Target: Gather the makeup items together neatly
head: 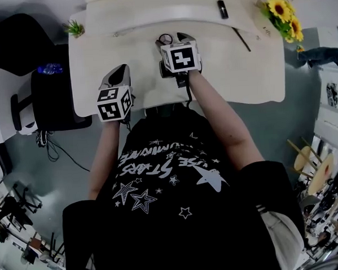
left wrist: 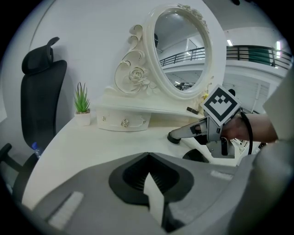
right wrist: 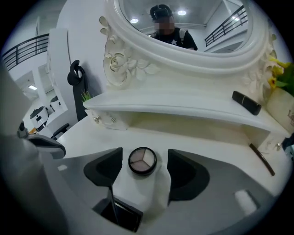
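In the head view the left gripper (head: pixel 119 73) hung over the table (head: pixel 97 62) near its lower edge, left of centre. The right gripper (head: pixel 173 41) reached further up the frame, at the compact (head: pixel 165 38). A black tube (head: pixel 223 9) lay on the shelf at upper right, with a pencil (head: pixel 242 38) just below it. Both were well apart from the compact.

In the left gripper view that gripper's jaws were pressed together with nothing between them. The mirror (left wrist: pixel 181 50) filled the upper middle and the right gripper showed at mid right.

In the right gripper view the jaws stood spread on either side of the compact, which lay flat on the table at lower centre, open side up. Neither pad touched it.

The step in hand seemed to be picking up the compact. It would go best with the case kept centred and the pads brought low enough to meet its rim, then closed gently — a low round case may well slip out sideways. The tube and pencil at the right looked like the natural place to gather it.
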Available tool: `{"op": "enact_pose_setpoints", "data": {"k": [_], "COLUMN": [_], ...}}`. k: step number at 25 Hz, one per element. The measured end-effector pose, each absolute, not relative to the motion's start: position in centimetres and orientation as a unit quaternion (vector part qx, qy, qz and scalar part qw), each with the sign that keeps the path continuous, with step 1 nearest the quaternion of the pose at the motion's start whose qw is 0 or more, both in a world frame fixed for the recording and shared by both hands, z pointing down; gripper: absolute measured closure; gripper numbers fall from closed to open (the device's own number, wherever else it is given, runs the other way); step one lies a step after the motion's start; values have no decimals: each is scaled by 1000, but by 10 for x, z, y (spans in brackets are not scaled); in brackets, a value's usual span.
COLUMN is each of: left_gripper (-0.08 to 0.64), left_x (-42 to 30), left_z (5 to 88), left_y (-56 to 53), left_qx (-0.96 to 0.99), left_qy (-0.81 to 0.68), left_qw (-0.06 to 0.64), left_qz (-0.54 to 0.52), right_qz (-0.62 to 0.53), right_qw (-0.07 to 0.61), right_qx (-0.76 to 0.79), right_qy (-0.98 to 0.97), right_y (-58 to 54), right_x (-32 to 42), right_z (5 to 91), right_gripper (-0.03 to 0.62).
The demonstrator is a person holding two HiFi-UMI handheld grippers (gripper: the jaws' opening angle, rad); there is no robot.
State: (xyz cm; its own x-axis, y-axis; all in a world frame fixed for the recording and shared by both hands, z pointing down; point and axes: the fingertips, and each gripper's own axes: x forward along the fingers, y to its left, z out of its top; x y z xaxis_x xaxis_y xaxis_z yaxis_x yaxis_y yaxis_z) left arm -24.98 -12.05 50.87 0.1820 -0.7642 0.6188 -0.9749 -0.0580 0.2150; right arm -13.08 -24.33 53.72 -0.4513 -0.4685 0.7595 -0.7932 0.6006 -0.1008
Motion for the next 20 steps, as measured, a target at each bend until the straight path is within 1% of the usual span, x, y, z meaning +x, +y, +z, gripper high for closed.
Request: {"op": "enact_pose_setpoints", "data": {"k": [3,8,11,15,20], "left_gripper": [560,560,560,560,560], "left_x": [-251,-255,-257,-258,-259], "left_z": [510,513,516,517,518], "left_y": [-120,-116,-113,-108,-103], "left_qx": [702,697,695,694,696], "left_qy": [-617,-621,-622,-622,-621], "left_qw": [308,314,316,318,318], "left_qz": [176,175,177,175,170], "right_qz": [227,222,221,224,204], "right_qw": [369,387,395,423,405], "right_qx": [368,355,354,356,358], "right_qy": [-823,-821,-819,-803,-817], "right_y": [-243,-245,-245,-237,-245], "right_x": [-137,-142,-143,-136,-141], "right_z": [545,557,561,566,561], "right_gripper": [274,290,310,328,331]}}
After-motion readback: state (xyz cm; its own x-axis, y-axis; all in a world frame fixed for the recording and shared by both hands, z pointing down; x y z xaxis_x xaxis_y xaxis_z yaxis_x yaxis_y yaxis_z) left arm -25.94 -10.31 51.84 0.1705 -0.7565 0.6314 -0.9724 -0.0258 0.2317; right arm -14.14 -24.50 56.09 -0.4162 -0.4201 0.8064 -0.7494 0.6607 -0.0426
